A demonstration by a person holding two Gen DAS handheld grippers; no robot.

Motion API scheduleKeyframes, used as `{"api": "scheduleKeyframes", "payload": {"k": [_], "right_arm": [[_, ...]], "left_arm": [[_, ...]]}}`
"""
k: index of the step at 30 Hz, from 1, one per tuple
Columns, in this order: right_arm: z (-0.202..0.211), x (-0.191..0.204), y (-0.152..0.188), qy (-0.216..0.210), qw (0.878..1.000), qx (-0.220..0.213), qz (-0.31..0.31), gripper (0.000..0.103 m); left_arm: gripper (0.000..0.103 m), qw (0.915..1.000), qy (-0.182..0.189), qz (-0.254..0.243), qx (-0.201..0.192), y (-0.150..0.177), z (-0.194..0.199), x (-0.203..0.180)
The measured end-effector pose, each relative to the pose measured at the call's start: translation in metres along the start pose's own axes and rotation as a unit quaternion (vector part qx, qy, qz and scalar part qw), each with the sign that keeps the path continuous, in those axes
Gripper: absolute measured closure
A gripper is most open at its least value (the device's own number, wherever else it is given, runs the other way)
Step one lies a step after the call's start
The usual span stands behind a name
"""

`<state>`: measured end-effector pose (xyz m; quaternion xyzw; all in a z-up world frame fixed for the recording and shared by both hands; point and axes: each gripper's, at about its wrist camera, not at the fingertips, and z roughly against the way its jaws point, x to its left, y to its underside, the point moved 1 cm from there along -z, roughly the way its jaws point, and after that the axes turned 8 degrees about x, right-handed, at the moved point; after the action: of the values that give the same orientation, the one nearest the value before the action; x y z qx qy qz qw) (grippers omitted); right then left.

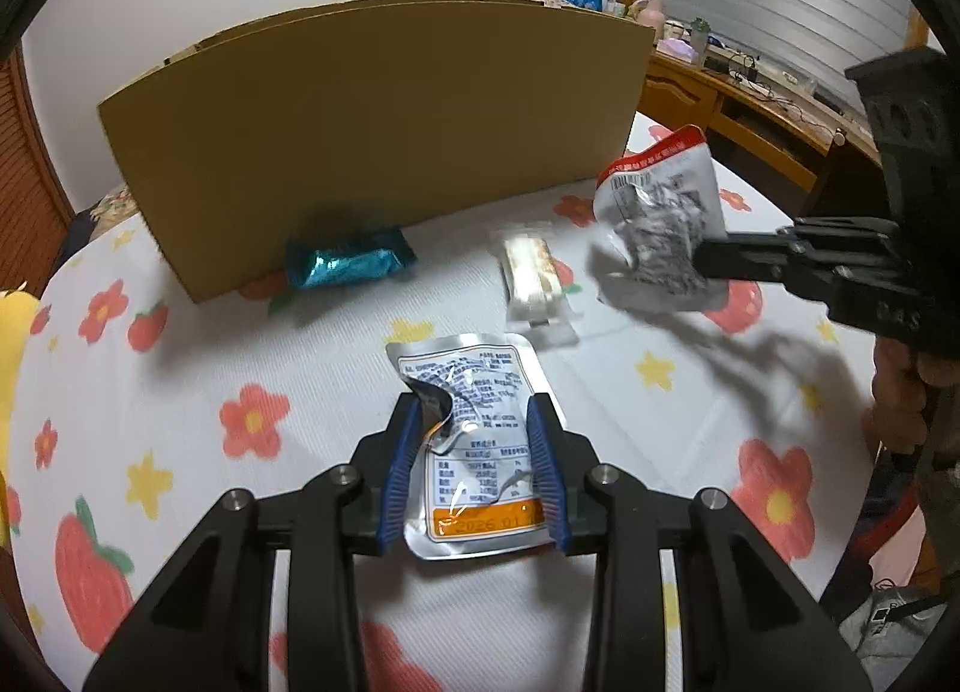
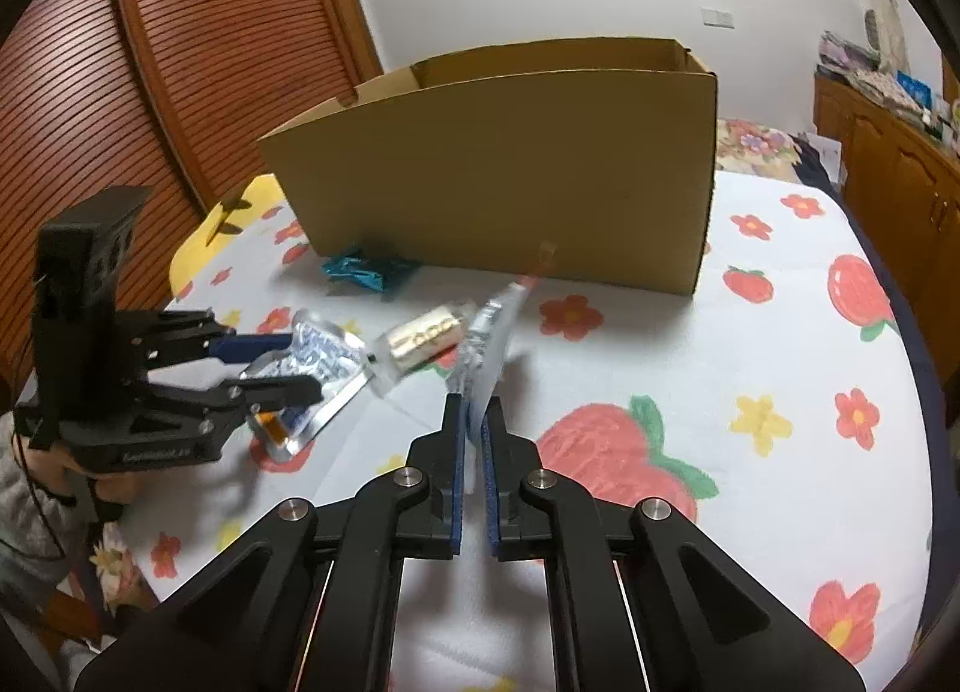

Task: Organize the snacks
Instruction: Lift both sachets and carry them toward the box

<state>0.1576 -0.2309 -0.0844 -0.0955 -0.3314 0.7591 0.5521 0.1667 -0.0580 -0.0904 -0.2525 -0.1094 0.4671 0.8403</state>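
In the left wrist view my left gripper (image 1: pixel 477 410) is shut on a silver foil pouch with an orange date band (image 1: pixel 474 488); its blue pads squeeze both side edges and the left edge is crumpled. The right wrist view shows the same gripper (image 2: pixel 303 365) and pouch (image 2: pixel 318 356) at the left. My right gripper (image 2: pixel 474 401) is shut on a red-topped silver pouch (image 2: pixel 492 320), seen edge-on. In the left wrist view that pouch (image 1: pixel 660 212) hangs above the cloth from the right gripper (image 1: pixel 702 260). The cardboard box (image 1: pixel 372 140) stands behind, its top open (image 2: pixel 510 170).
A blue foil packet (image 1: pixel 351 263) lies against the box front, and a clear-wrapped biscuit pack (image 1: pixel 531 278) lies right of it. A flower-and-strawberry cloth (image 1: pixel 180 392) covers the surface. A cluttered wooden desk (image 1: pixel 750 92) stands at the right, and a slatted wooden door (image 2: pixel 180 62) at the left.
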Motion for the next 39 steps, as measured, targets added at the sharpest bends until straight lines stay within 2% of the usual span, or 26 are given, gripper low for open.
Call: {"api": "scheduleKeyframes", "payload": {"k": [5, 20, 39], "right_arm": [[0.002, 0.0, 0.0, 0.002, 1.0, -0.007, -0.005, 0.103], [0.016, 0.003, 0.0, 0.008, 1.0, -0.02, -0.001, 0.103], [0.048, 0.013, 0.001, 0.028, 0.998, -0.048, 0.023, 0.103]], "left_arm": [[0.069, 0.9996, -0.009, 0.017, -0.02, 0.008, 0.01, 0.004], [0.069, 0.9955, -0.005, 0.071, -0.062, 0.014, 0.034, 0.03], [0.069, 0.9941, -0.016, 0.054, -0.093, -0.009, 0.056, 0.018]]}}
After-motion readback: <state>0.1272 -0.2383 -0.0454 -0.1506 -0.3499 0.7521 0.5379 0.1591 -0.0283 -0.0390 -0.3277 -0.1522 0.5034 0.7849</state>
